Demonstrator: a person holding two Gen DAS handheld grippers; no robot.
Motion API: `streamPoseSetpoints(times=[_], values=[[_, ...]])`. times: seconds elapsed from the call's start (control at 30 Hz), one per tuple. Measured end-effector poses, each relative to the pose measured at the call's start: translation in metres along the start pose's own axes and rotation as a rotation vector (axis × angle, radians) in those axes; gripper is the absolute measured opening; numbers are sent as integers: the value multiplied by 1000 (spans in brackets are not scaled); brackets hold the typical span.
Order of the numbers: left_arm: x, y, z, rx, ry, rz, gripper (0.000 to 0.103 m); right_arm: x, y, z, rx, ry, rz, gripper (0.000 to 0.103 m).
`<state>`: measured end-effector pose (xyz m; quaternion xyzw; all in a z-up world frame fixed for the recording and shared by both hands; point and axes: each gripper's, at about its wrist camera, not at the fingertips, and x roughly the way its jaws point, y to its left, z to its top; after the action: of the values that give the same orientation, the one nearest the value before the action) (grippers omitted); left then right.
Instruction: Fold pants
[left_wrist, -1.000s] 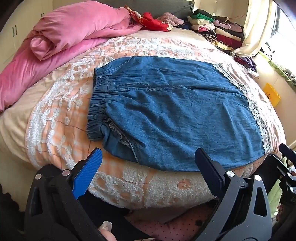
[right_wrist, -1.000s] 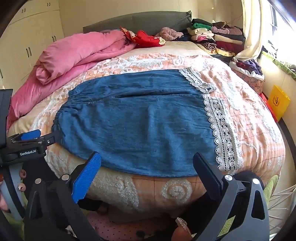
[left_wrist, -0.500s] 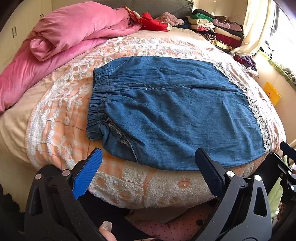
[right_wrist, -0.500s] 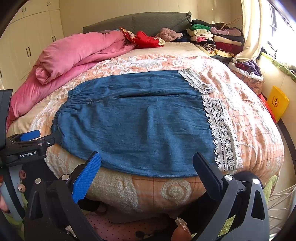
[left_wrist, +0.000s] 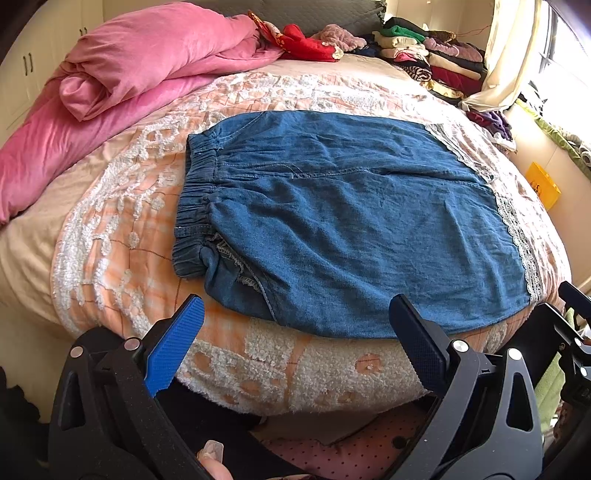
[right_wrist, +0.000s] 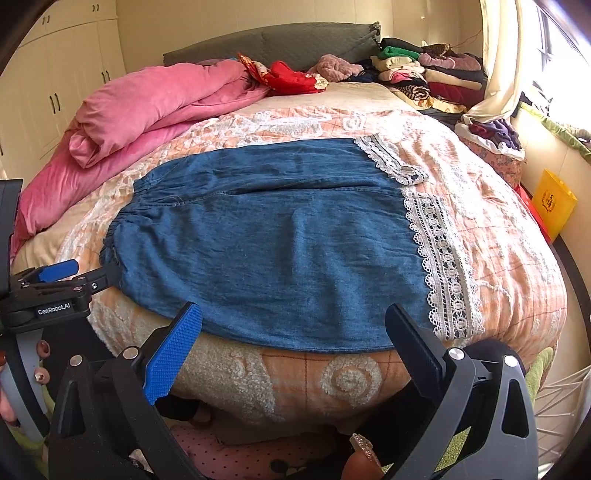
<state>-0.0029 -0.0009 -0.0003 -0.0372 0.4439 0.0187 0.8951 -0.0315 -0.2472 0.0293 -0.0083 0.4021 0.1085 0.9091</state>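
**Pants flat on bed, both grippers spread**

Blue pants (left_wrist: 343, 229) lie mid-bed (left_wrist: 110, 236). Left gripper (left_wrist: 295, 350) and right gripper (right_wrist: 293, 349) gape empty at 6 o'clock. Only the right view shows the full lace hem (right_wrist: 439, 266); only the left shows the waistband (left_wrist: 195, 218).

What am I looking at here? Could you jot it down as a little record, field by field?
garment: blue denim pants, lying flat on the bed
trim: white lace hems
waistband: elastic, at the left
left hand-held gripper: open, holding nothing
right hand-held gripper: open, holding nothing
bed cover: peach quilt
also on bed: pink duvet, stacked clothes
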Motion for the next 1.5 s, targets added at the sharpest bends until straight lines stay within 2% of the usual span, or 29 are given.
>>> streamPoseSetpoints(times=[1.0, 1.5], values=[[-1, 5, 2, 2, -6, 9, 94, 3, 1, 3, -9, -10, -5, 99], [10, 16, 18, -10, -5, 27, 94, 18, 7, 37, -46, -31, 18, 99]])
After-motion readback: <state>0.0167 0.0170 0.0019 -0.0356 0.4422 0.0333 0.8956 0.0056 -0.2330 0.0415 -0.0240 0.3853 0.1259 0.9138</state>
